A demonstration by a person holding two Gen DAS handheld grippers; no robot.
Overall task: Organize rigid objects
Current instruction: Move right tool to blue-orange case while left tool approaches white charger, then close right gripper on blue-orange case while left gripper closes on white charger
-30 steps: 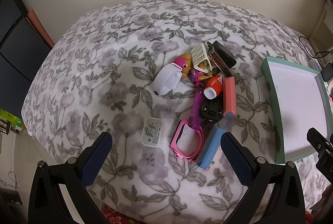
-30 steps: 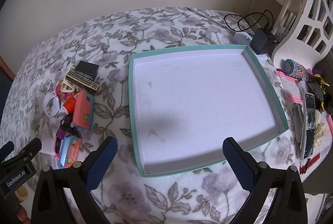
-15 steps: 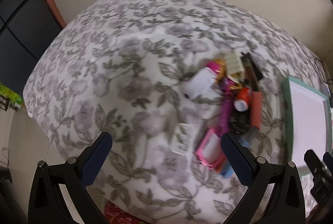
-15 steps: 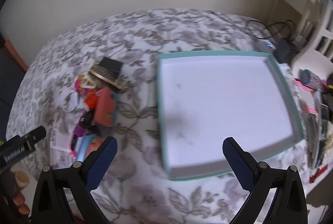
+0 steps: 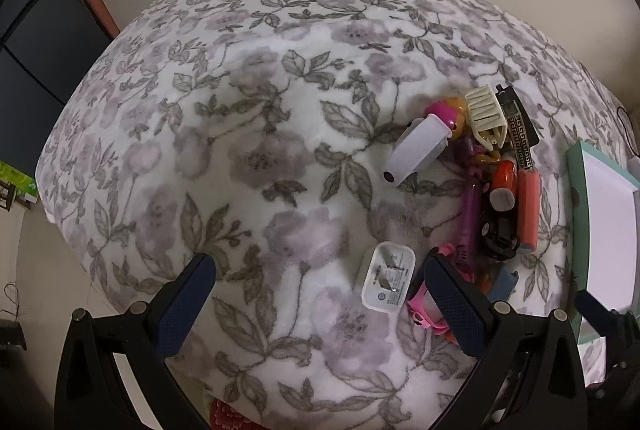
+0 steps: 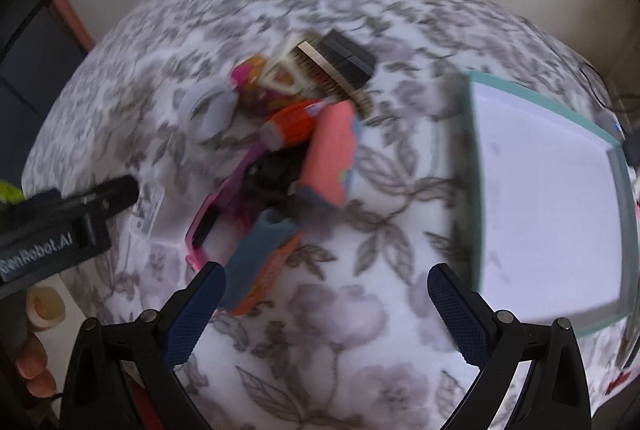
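White plastic, hard-shelled: the charger block (image 5: 387, 277) is lying prong-face up on the floral blanket (image 5: 248, 134), apart from the main pile and just beside the pink frame (image 5: 424, 304). The left hand-held gripper (image 5: 318, 304) is hovering above the blanket with jaws spread wide and nothing between them; the charger is sitting nearer its right finger (image 5: 452, 304). The right hand-held gripper (image 6: 326, 310) is likewise spread and empty, hanging over bare blanket between the pile and the teal tray (image 6: 624, 166); that view is motion-blurred, so fine detail is unreliable.

The pile is sitting left of the tray and not touching it: cream hair claw (image 5: 485, 112), white band-like piece (image 5: 416, 150), orange glue bottle (image 5: 503, 182), salmon block (image 5: 528, 206), purple stick (image 5: 469, 214), black toy car (image 5: 500, 236). The tray is holding nothing in its visible part.

Handling judgement: the charger is looking light, stiff and smooth-sided, so slipping is plausible; gripping across its two flat side faces, below the prongs, seems safest. The soft blanket is likely yielding under pressure, so fingers may need pressing in slightly. The hair claw is probably springy and snag-prone; the glue bottle, being round, may roll.
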